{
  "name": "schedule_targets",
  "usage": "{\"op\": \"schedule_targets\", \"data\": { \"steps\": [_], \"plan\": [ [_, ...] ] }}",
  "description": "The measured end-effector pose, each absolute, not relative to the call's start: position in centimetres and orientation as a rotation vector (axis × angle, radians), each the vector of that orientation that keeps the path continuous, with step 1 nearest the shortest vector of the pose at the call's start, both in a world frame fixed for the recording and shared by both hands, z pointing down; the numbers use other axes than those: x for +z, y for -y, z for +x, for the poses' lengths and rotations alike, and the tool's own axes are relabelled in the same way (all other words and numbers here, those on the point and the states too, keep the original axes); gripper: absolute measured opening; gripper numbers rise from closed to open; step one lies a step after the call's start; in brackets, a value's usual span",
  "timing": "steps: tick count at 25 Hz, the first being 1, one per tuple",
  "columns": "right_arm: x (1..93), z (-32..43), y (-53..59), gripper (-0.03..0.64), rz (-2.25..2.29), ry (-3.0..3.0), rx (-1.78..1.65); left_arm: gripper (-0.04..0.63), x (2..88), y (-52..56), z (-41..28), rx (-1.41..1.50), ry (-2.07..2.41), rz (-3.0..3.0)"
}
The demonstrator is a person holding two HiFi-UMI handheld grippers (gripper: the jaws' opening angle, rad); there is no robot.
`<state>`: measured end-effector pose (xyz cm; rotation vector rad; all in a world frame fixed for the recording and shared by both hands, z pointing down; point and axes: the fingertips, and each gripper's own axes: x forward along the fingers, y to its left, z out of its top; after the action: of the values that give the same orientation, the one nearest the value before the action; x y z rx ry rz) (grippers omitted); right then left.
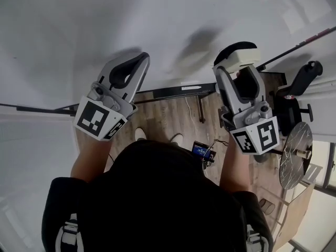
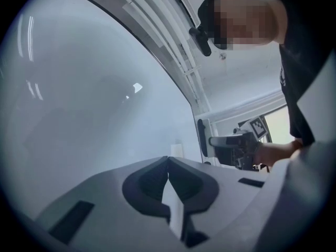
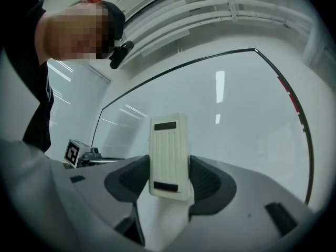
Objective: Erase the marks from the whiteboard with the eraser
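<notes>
My right gripper [image 1: 237, 67] clamps the eraser [image 3: 169, 156] at centre right, before the whiteboard [image 1: 105, 20]; my left gripper [image 1: 135, 64], centre left, has jaws together.

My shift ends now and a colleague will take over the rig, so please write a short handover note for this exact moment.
Left tool: shut, with nothing between its jaws, held up in front of the whiteboard.
Right tool: shut on the eraser, which stands upright between the jaws and faces the board; it seems not to touch the surface.
Done: no marks show on the parts of the board that are in view.
Left: probably check the parts of the board out of view and wipe any marks found there.
</notes>
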<state>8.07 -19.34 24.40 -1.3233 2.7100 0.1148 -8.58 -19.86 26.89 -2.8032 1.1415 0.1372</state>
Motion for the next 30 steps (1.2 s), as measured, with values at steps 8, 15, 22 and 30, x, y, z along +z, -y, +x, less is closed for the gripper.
{"op": "schedule_targets", "data": {
  "steps": [8, 15, 22, 30],
  "plan": [
    [30.7, 5.8, 17.4, 0.236, -1.263, -2.806, -0.015, 0.006, 30.8, 17.6, -8.5, 0.148, -1.110, -2.920],
    [33.8, 4.8, 16.4, 0.235, -1.242, -2.841, -0.082, 0.006, 33.5, 16.3, -8.4, 0.068, -1.082, -2.940],
    [34.9, 4.7, 15.6, 0.235, -1.233, -2.873, -0.065, 0.006, 34.4, 15.3, -7.9, 0.039, -1.061, -2.946],
    [35.7, 4.7, 15.5, 0.234, -1.231, -2.868, -0.085, 0.006, 34.6, 15.2, -7.2, 0.034, -1.050, -2.942]
  ]
}}
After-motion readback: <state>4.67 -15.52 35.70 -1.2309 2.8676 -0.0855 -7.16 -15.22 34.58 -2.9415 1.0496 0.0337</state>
